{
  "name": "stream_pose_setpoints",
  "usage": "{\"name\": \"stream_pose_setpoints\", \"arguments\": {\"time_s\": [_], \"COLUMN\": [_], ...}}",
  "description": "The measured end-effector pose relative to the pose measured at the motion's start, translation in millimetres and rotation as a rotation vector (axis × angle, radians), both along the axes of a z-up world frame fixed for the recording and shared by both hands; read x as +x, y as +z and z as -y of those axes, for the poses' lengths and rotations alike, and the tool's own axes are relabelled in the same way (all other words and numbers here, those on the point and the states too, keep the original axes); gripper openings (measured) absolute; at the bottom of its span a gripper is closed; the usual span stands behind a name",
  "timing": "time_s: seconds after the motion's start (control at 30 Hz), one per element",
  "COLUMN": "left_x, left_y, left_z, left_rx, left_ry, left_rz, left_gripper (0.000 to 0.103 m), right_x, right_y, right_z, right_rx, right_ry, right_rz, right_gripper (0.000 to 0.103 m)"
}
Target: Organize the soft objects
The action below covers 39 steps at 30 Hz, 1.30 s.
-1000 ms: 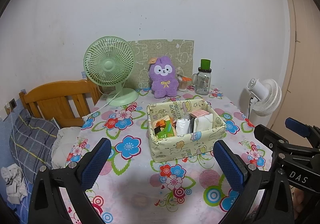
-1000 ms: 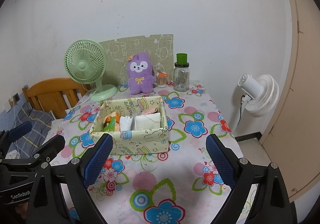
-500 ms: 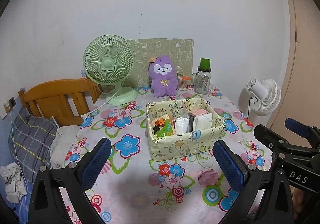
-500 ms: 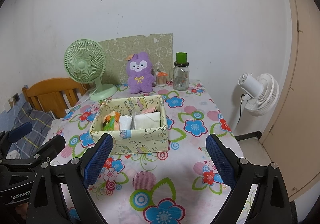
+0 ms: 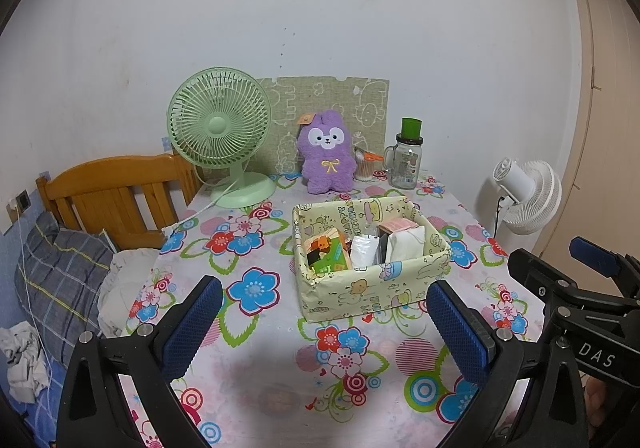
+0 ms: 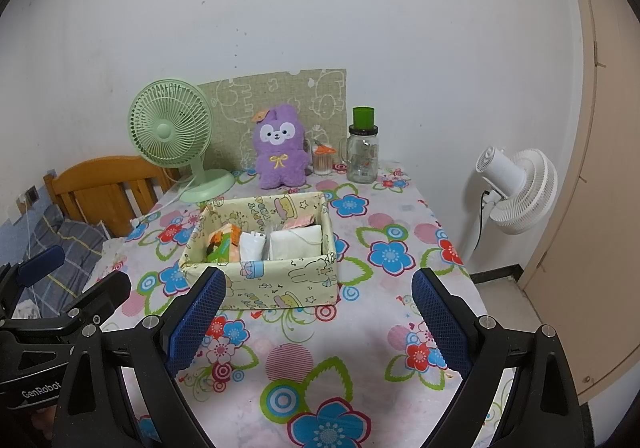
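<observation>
Since the earlier frames almost nothing is moving — both views are only drifting slightly, the scene sitting a little lower. The left gripper (image 5: 320, 322) and right gripper (image 6: 318, 314) are hovering with fingers wide apart, holding nothing. The fabric box (image 5: 372, 272) is lying just ahead; the purple plush (image 5: 328, 152) is standing far beyond it. No grasp is starting yet.

On the flowered table stand one purple plush rabbit (image 5: 327, 152), one yellow fabric box (image 5: 372, 280) and one green desk fan (image 5: 219, 124). One clear glass jar (image 5: 404, 164) stands there too.
</observation>
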<state>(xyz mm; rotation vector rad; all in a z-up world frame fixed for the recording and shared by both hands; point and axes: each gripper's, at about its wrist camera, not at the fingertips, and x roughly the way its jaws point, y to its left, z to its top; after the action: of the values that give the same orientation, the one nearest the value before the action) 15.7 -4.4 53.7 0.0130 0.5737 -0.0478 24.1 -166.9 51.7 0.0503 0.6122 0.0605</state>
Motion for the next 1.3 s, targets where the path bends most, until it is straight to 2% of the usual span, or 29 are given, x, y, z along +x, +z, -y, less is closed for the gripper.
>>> {"name": "stream_pose_setpoints", "arguments": {"time_s": [0.73, 1.3], "left_x": [-0.5, -0.1], "left_y": [-0.6, 1.0], "left_z": [1.6, 0.0], "left_rx": [0.001, -0.009], "left_ry": [0.003, 0.008], "left_rz": [0.006, 0.012], "left_gripper": [0.103, 0.103], "right_x": [2.3, -0.5], "right_y": [-1.2, 2.1], "right_z": [2.7, 1.7], "right_rx": [0.018, -0.006], "right_ry": [0.008, 0.005], "right_rz": [-0.018, 0.006], "right_gripper": [0.096, 0.096]}}
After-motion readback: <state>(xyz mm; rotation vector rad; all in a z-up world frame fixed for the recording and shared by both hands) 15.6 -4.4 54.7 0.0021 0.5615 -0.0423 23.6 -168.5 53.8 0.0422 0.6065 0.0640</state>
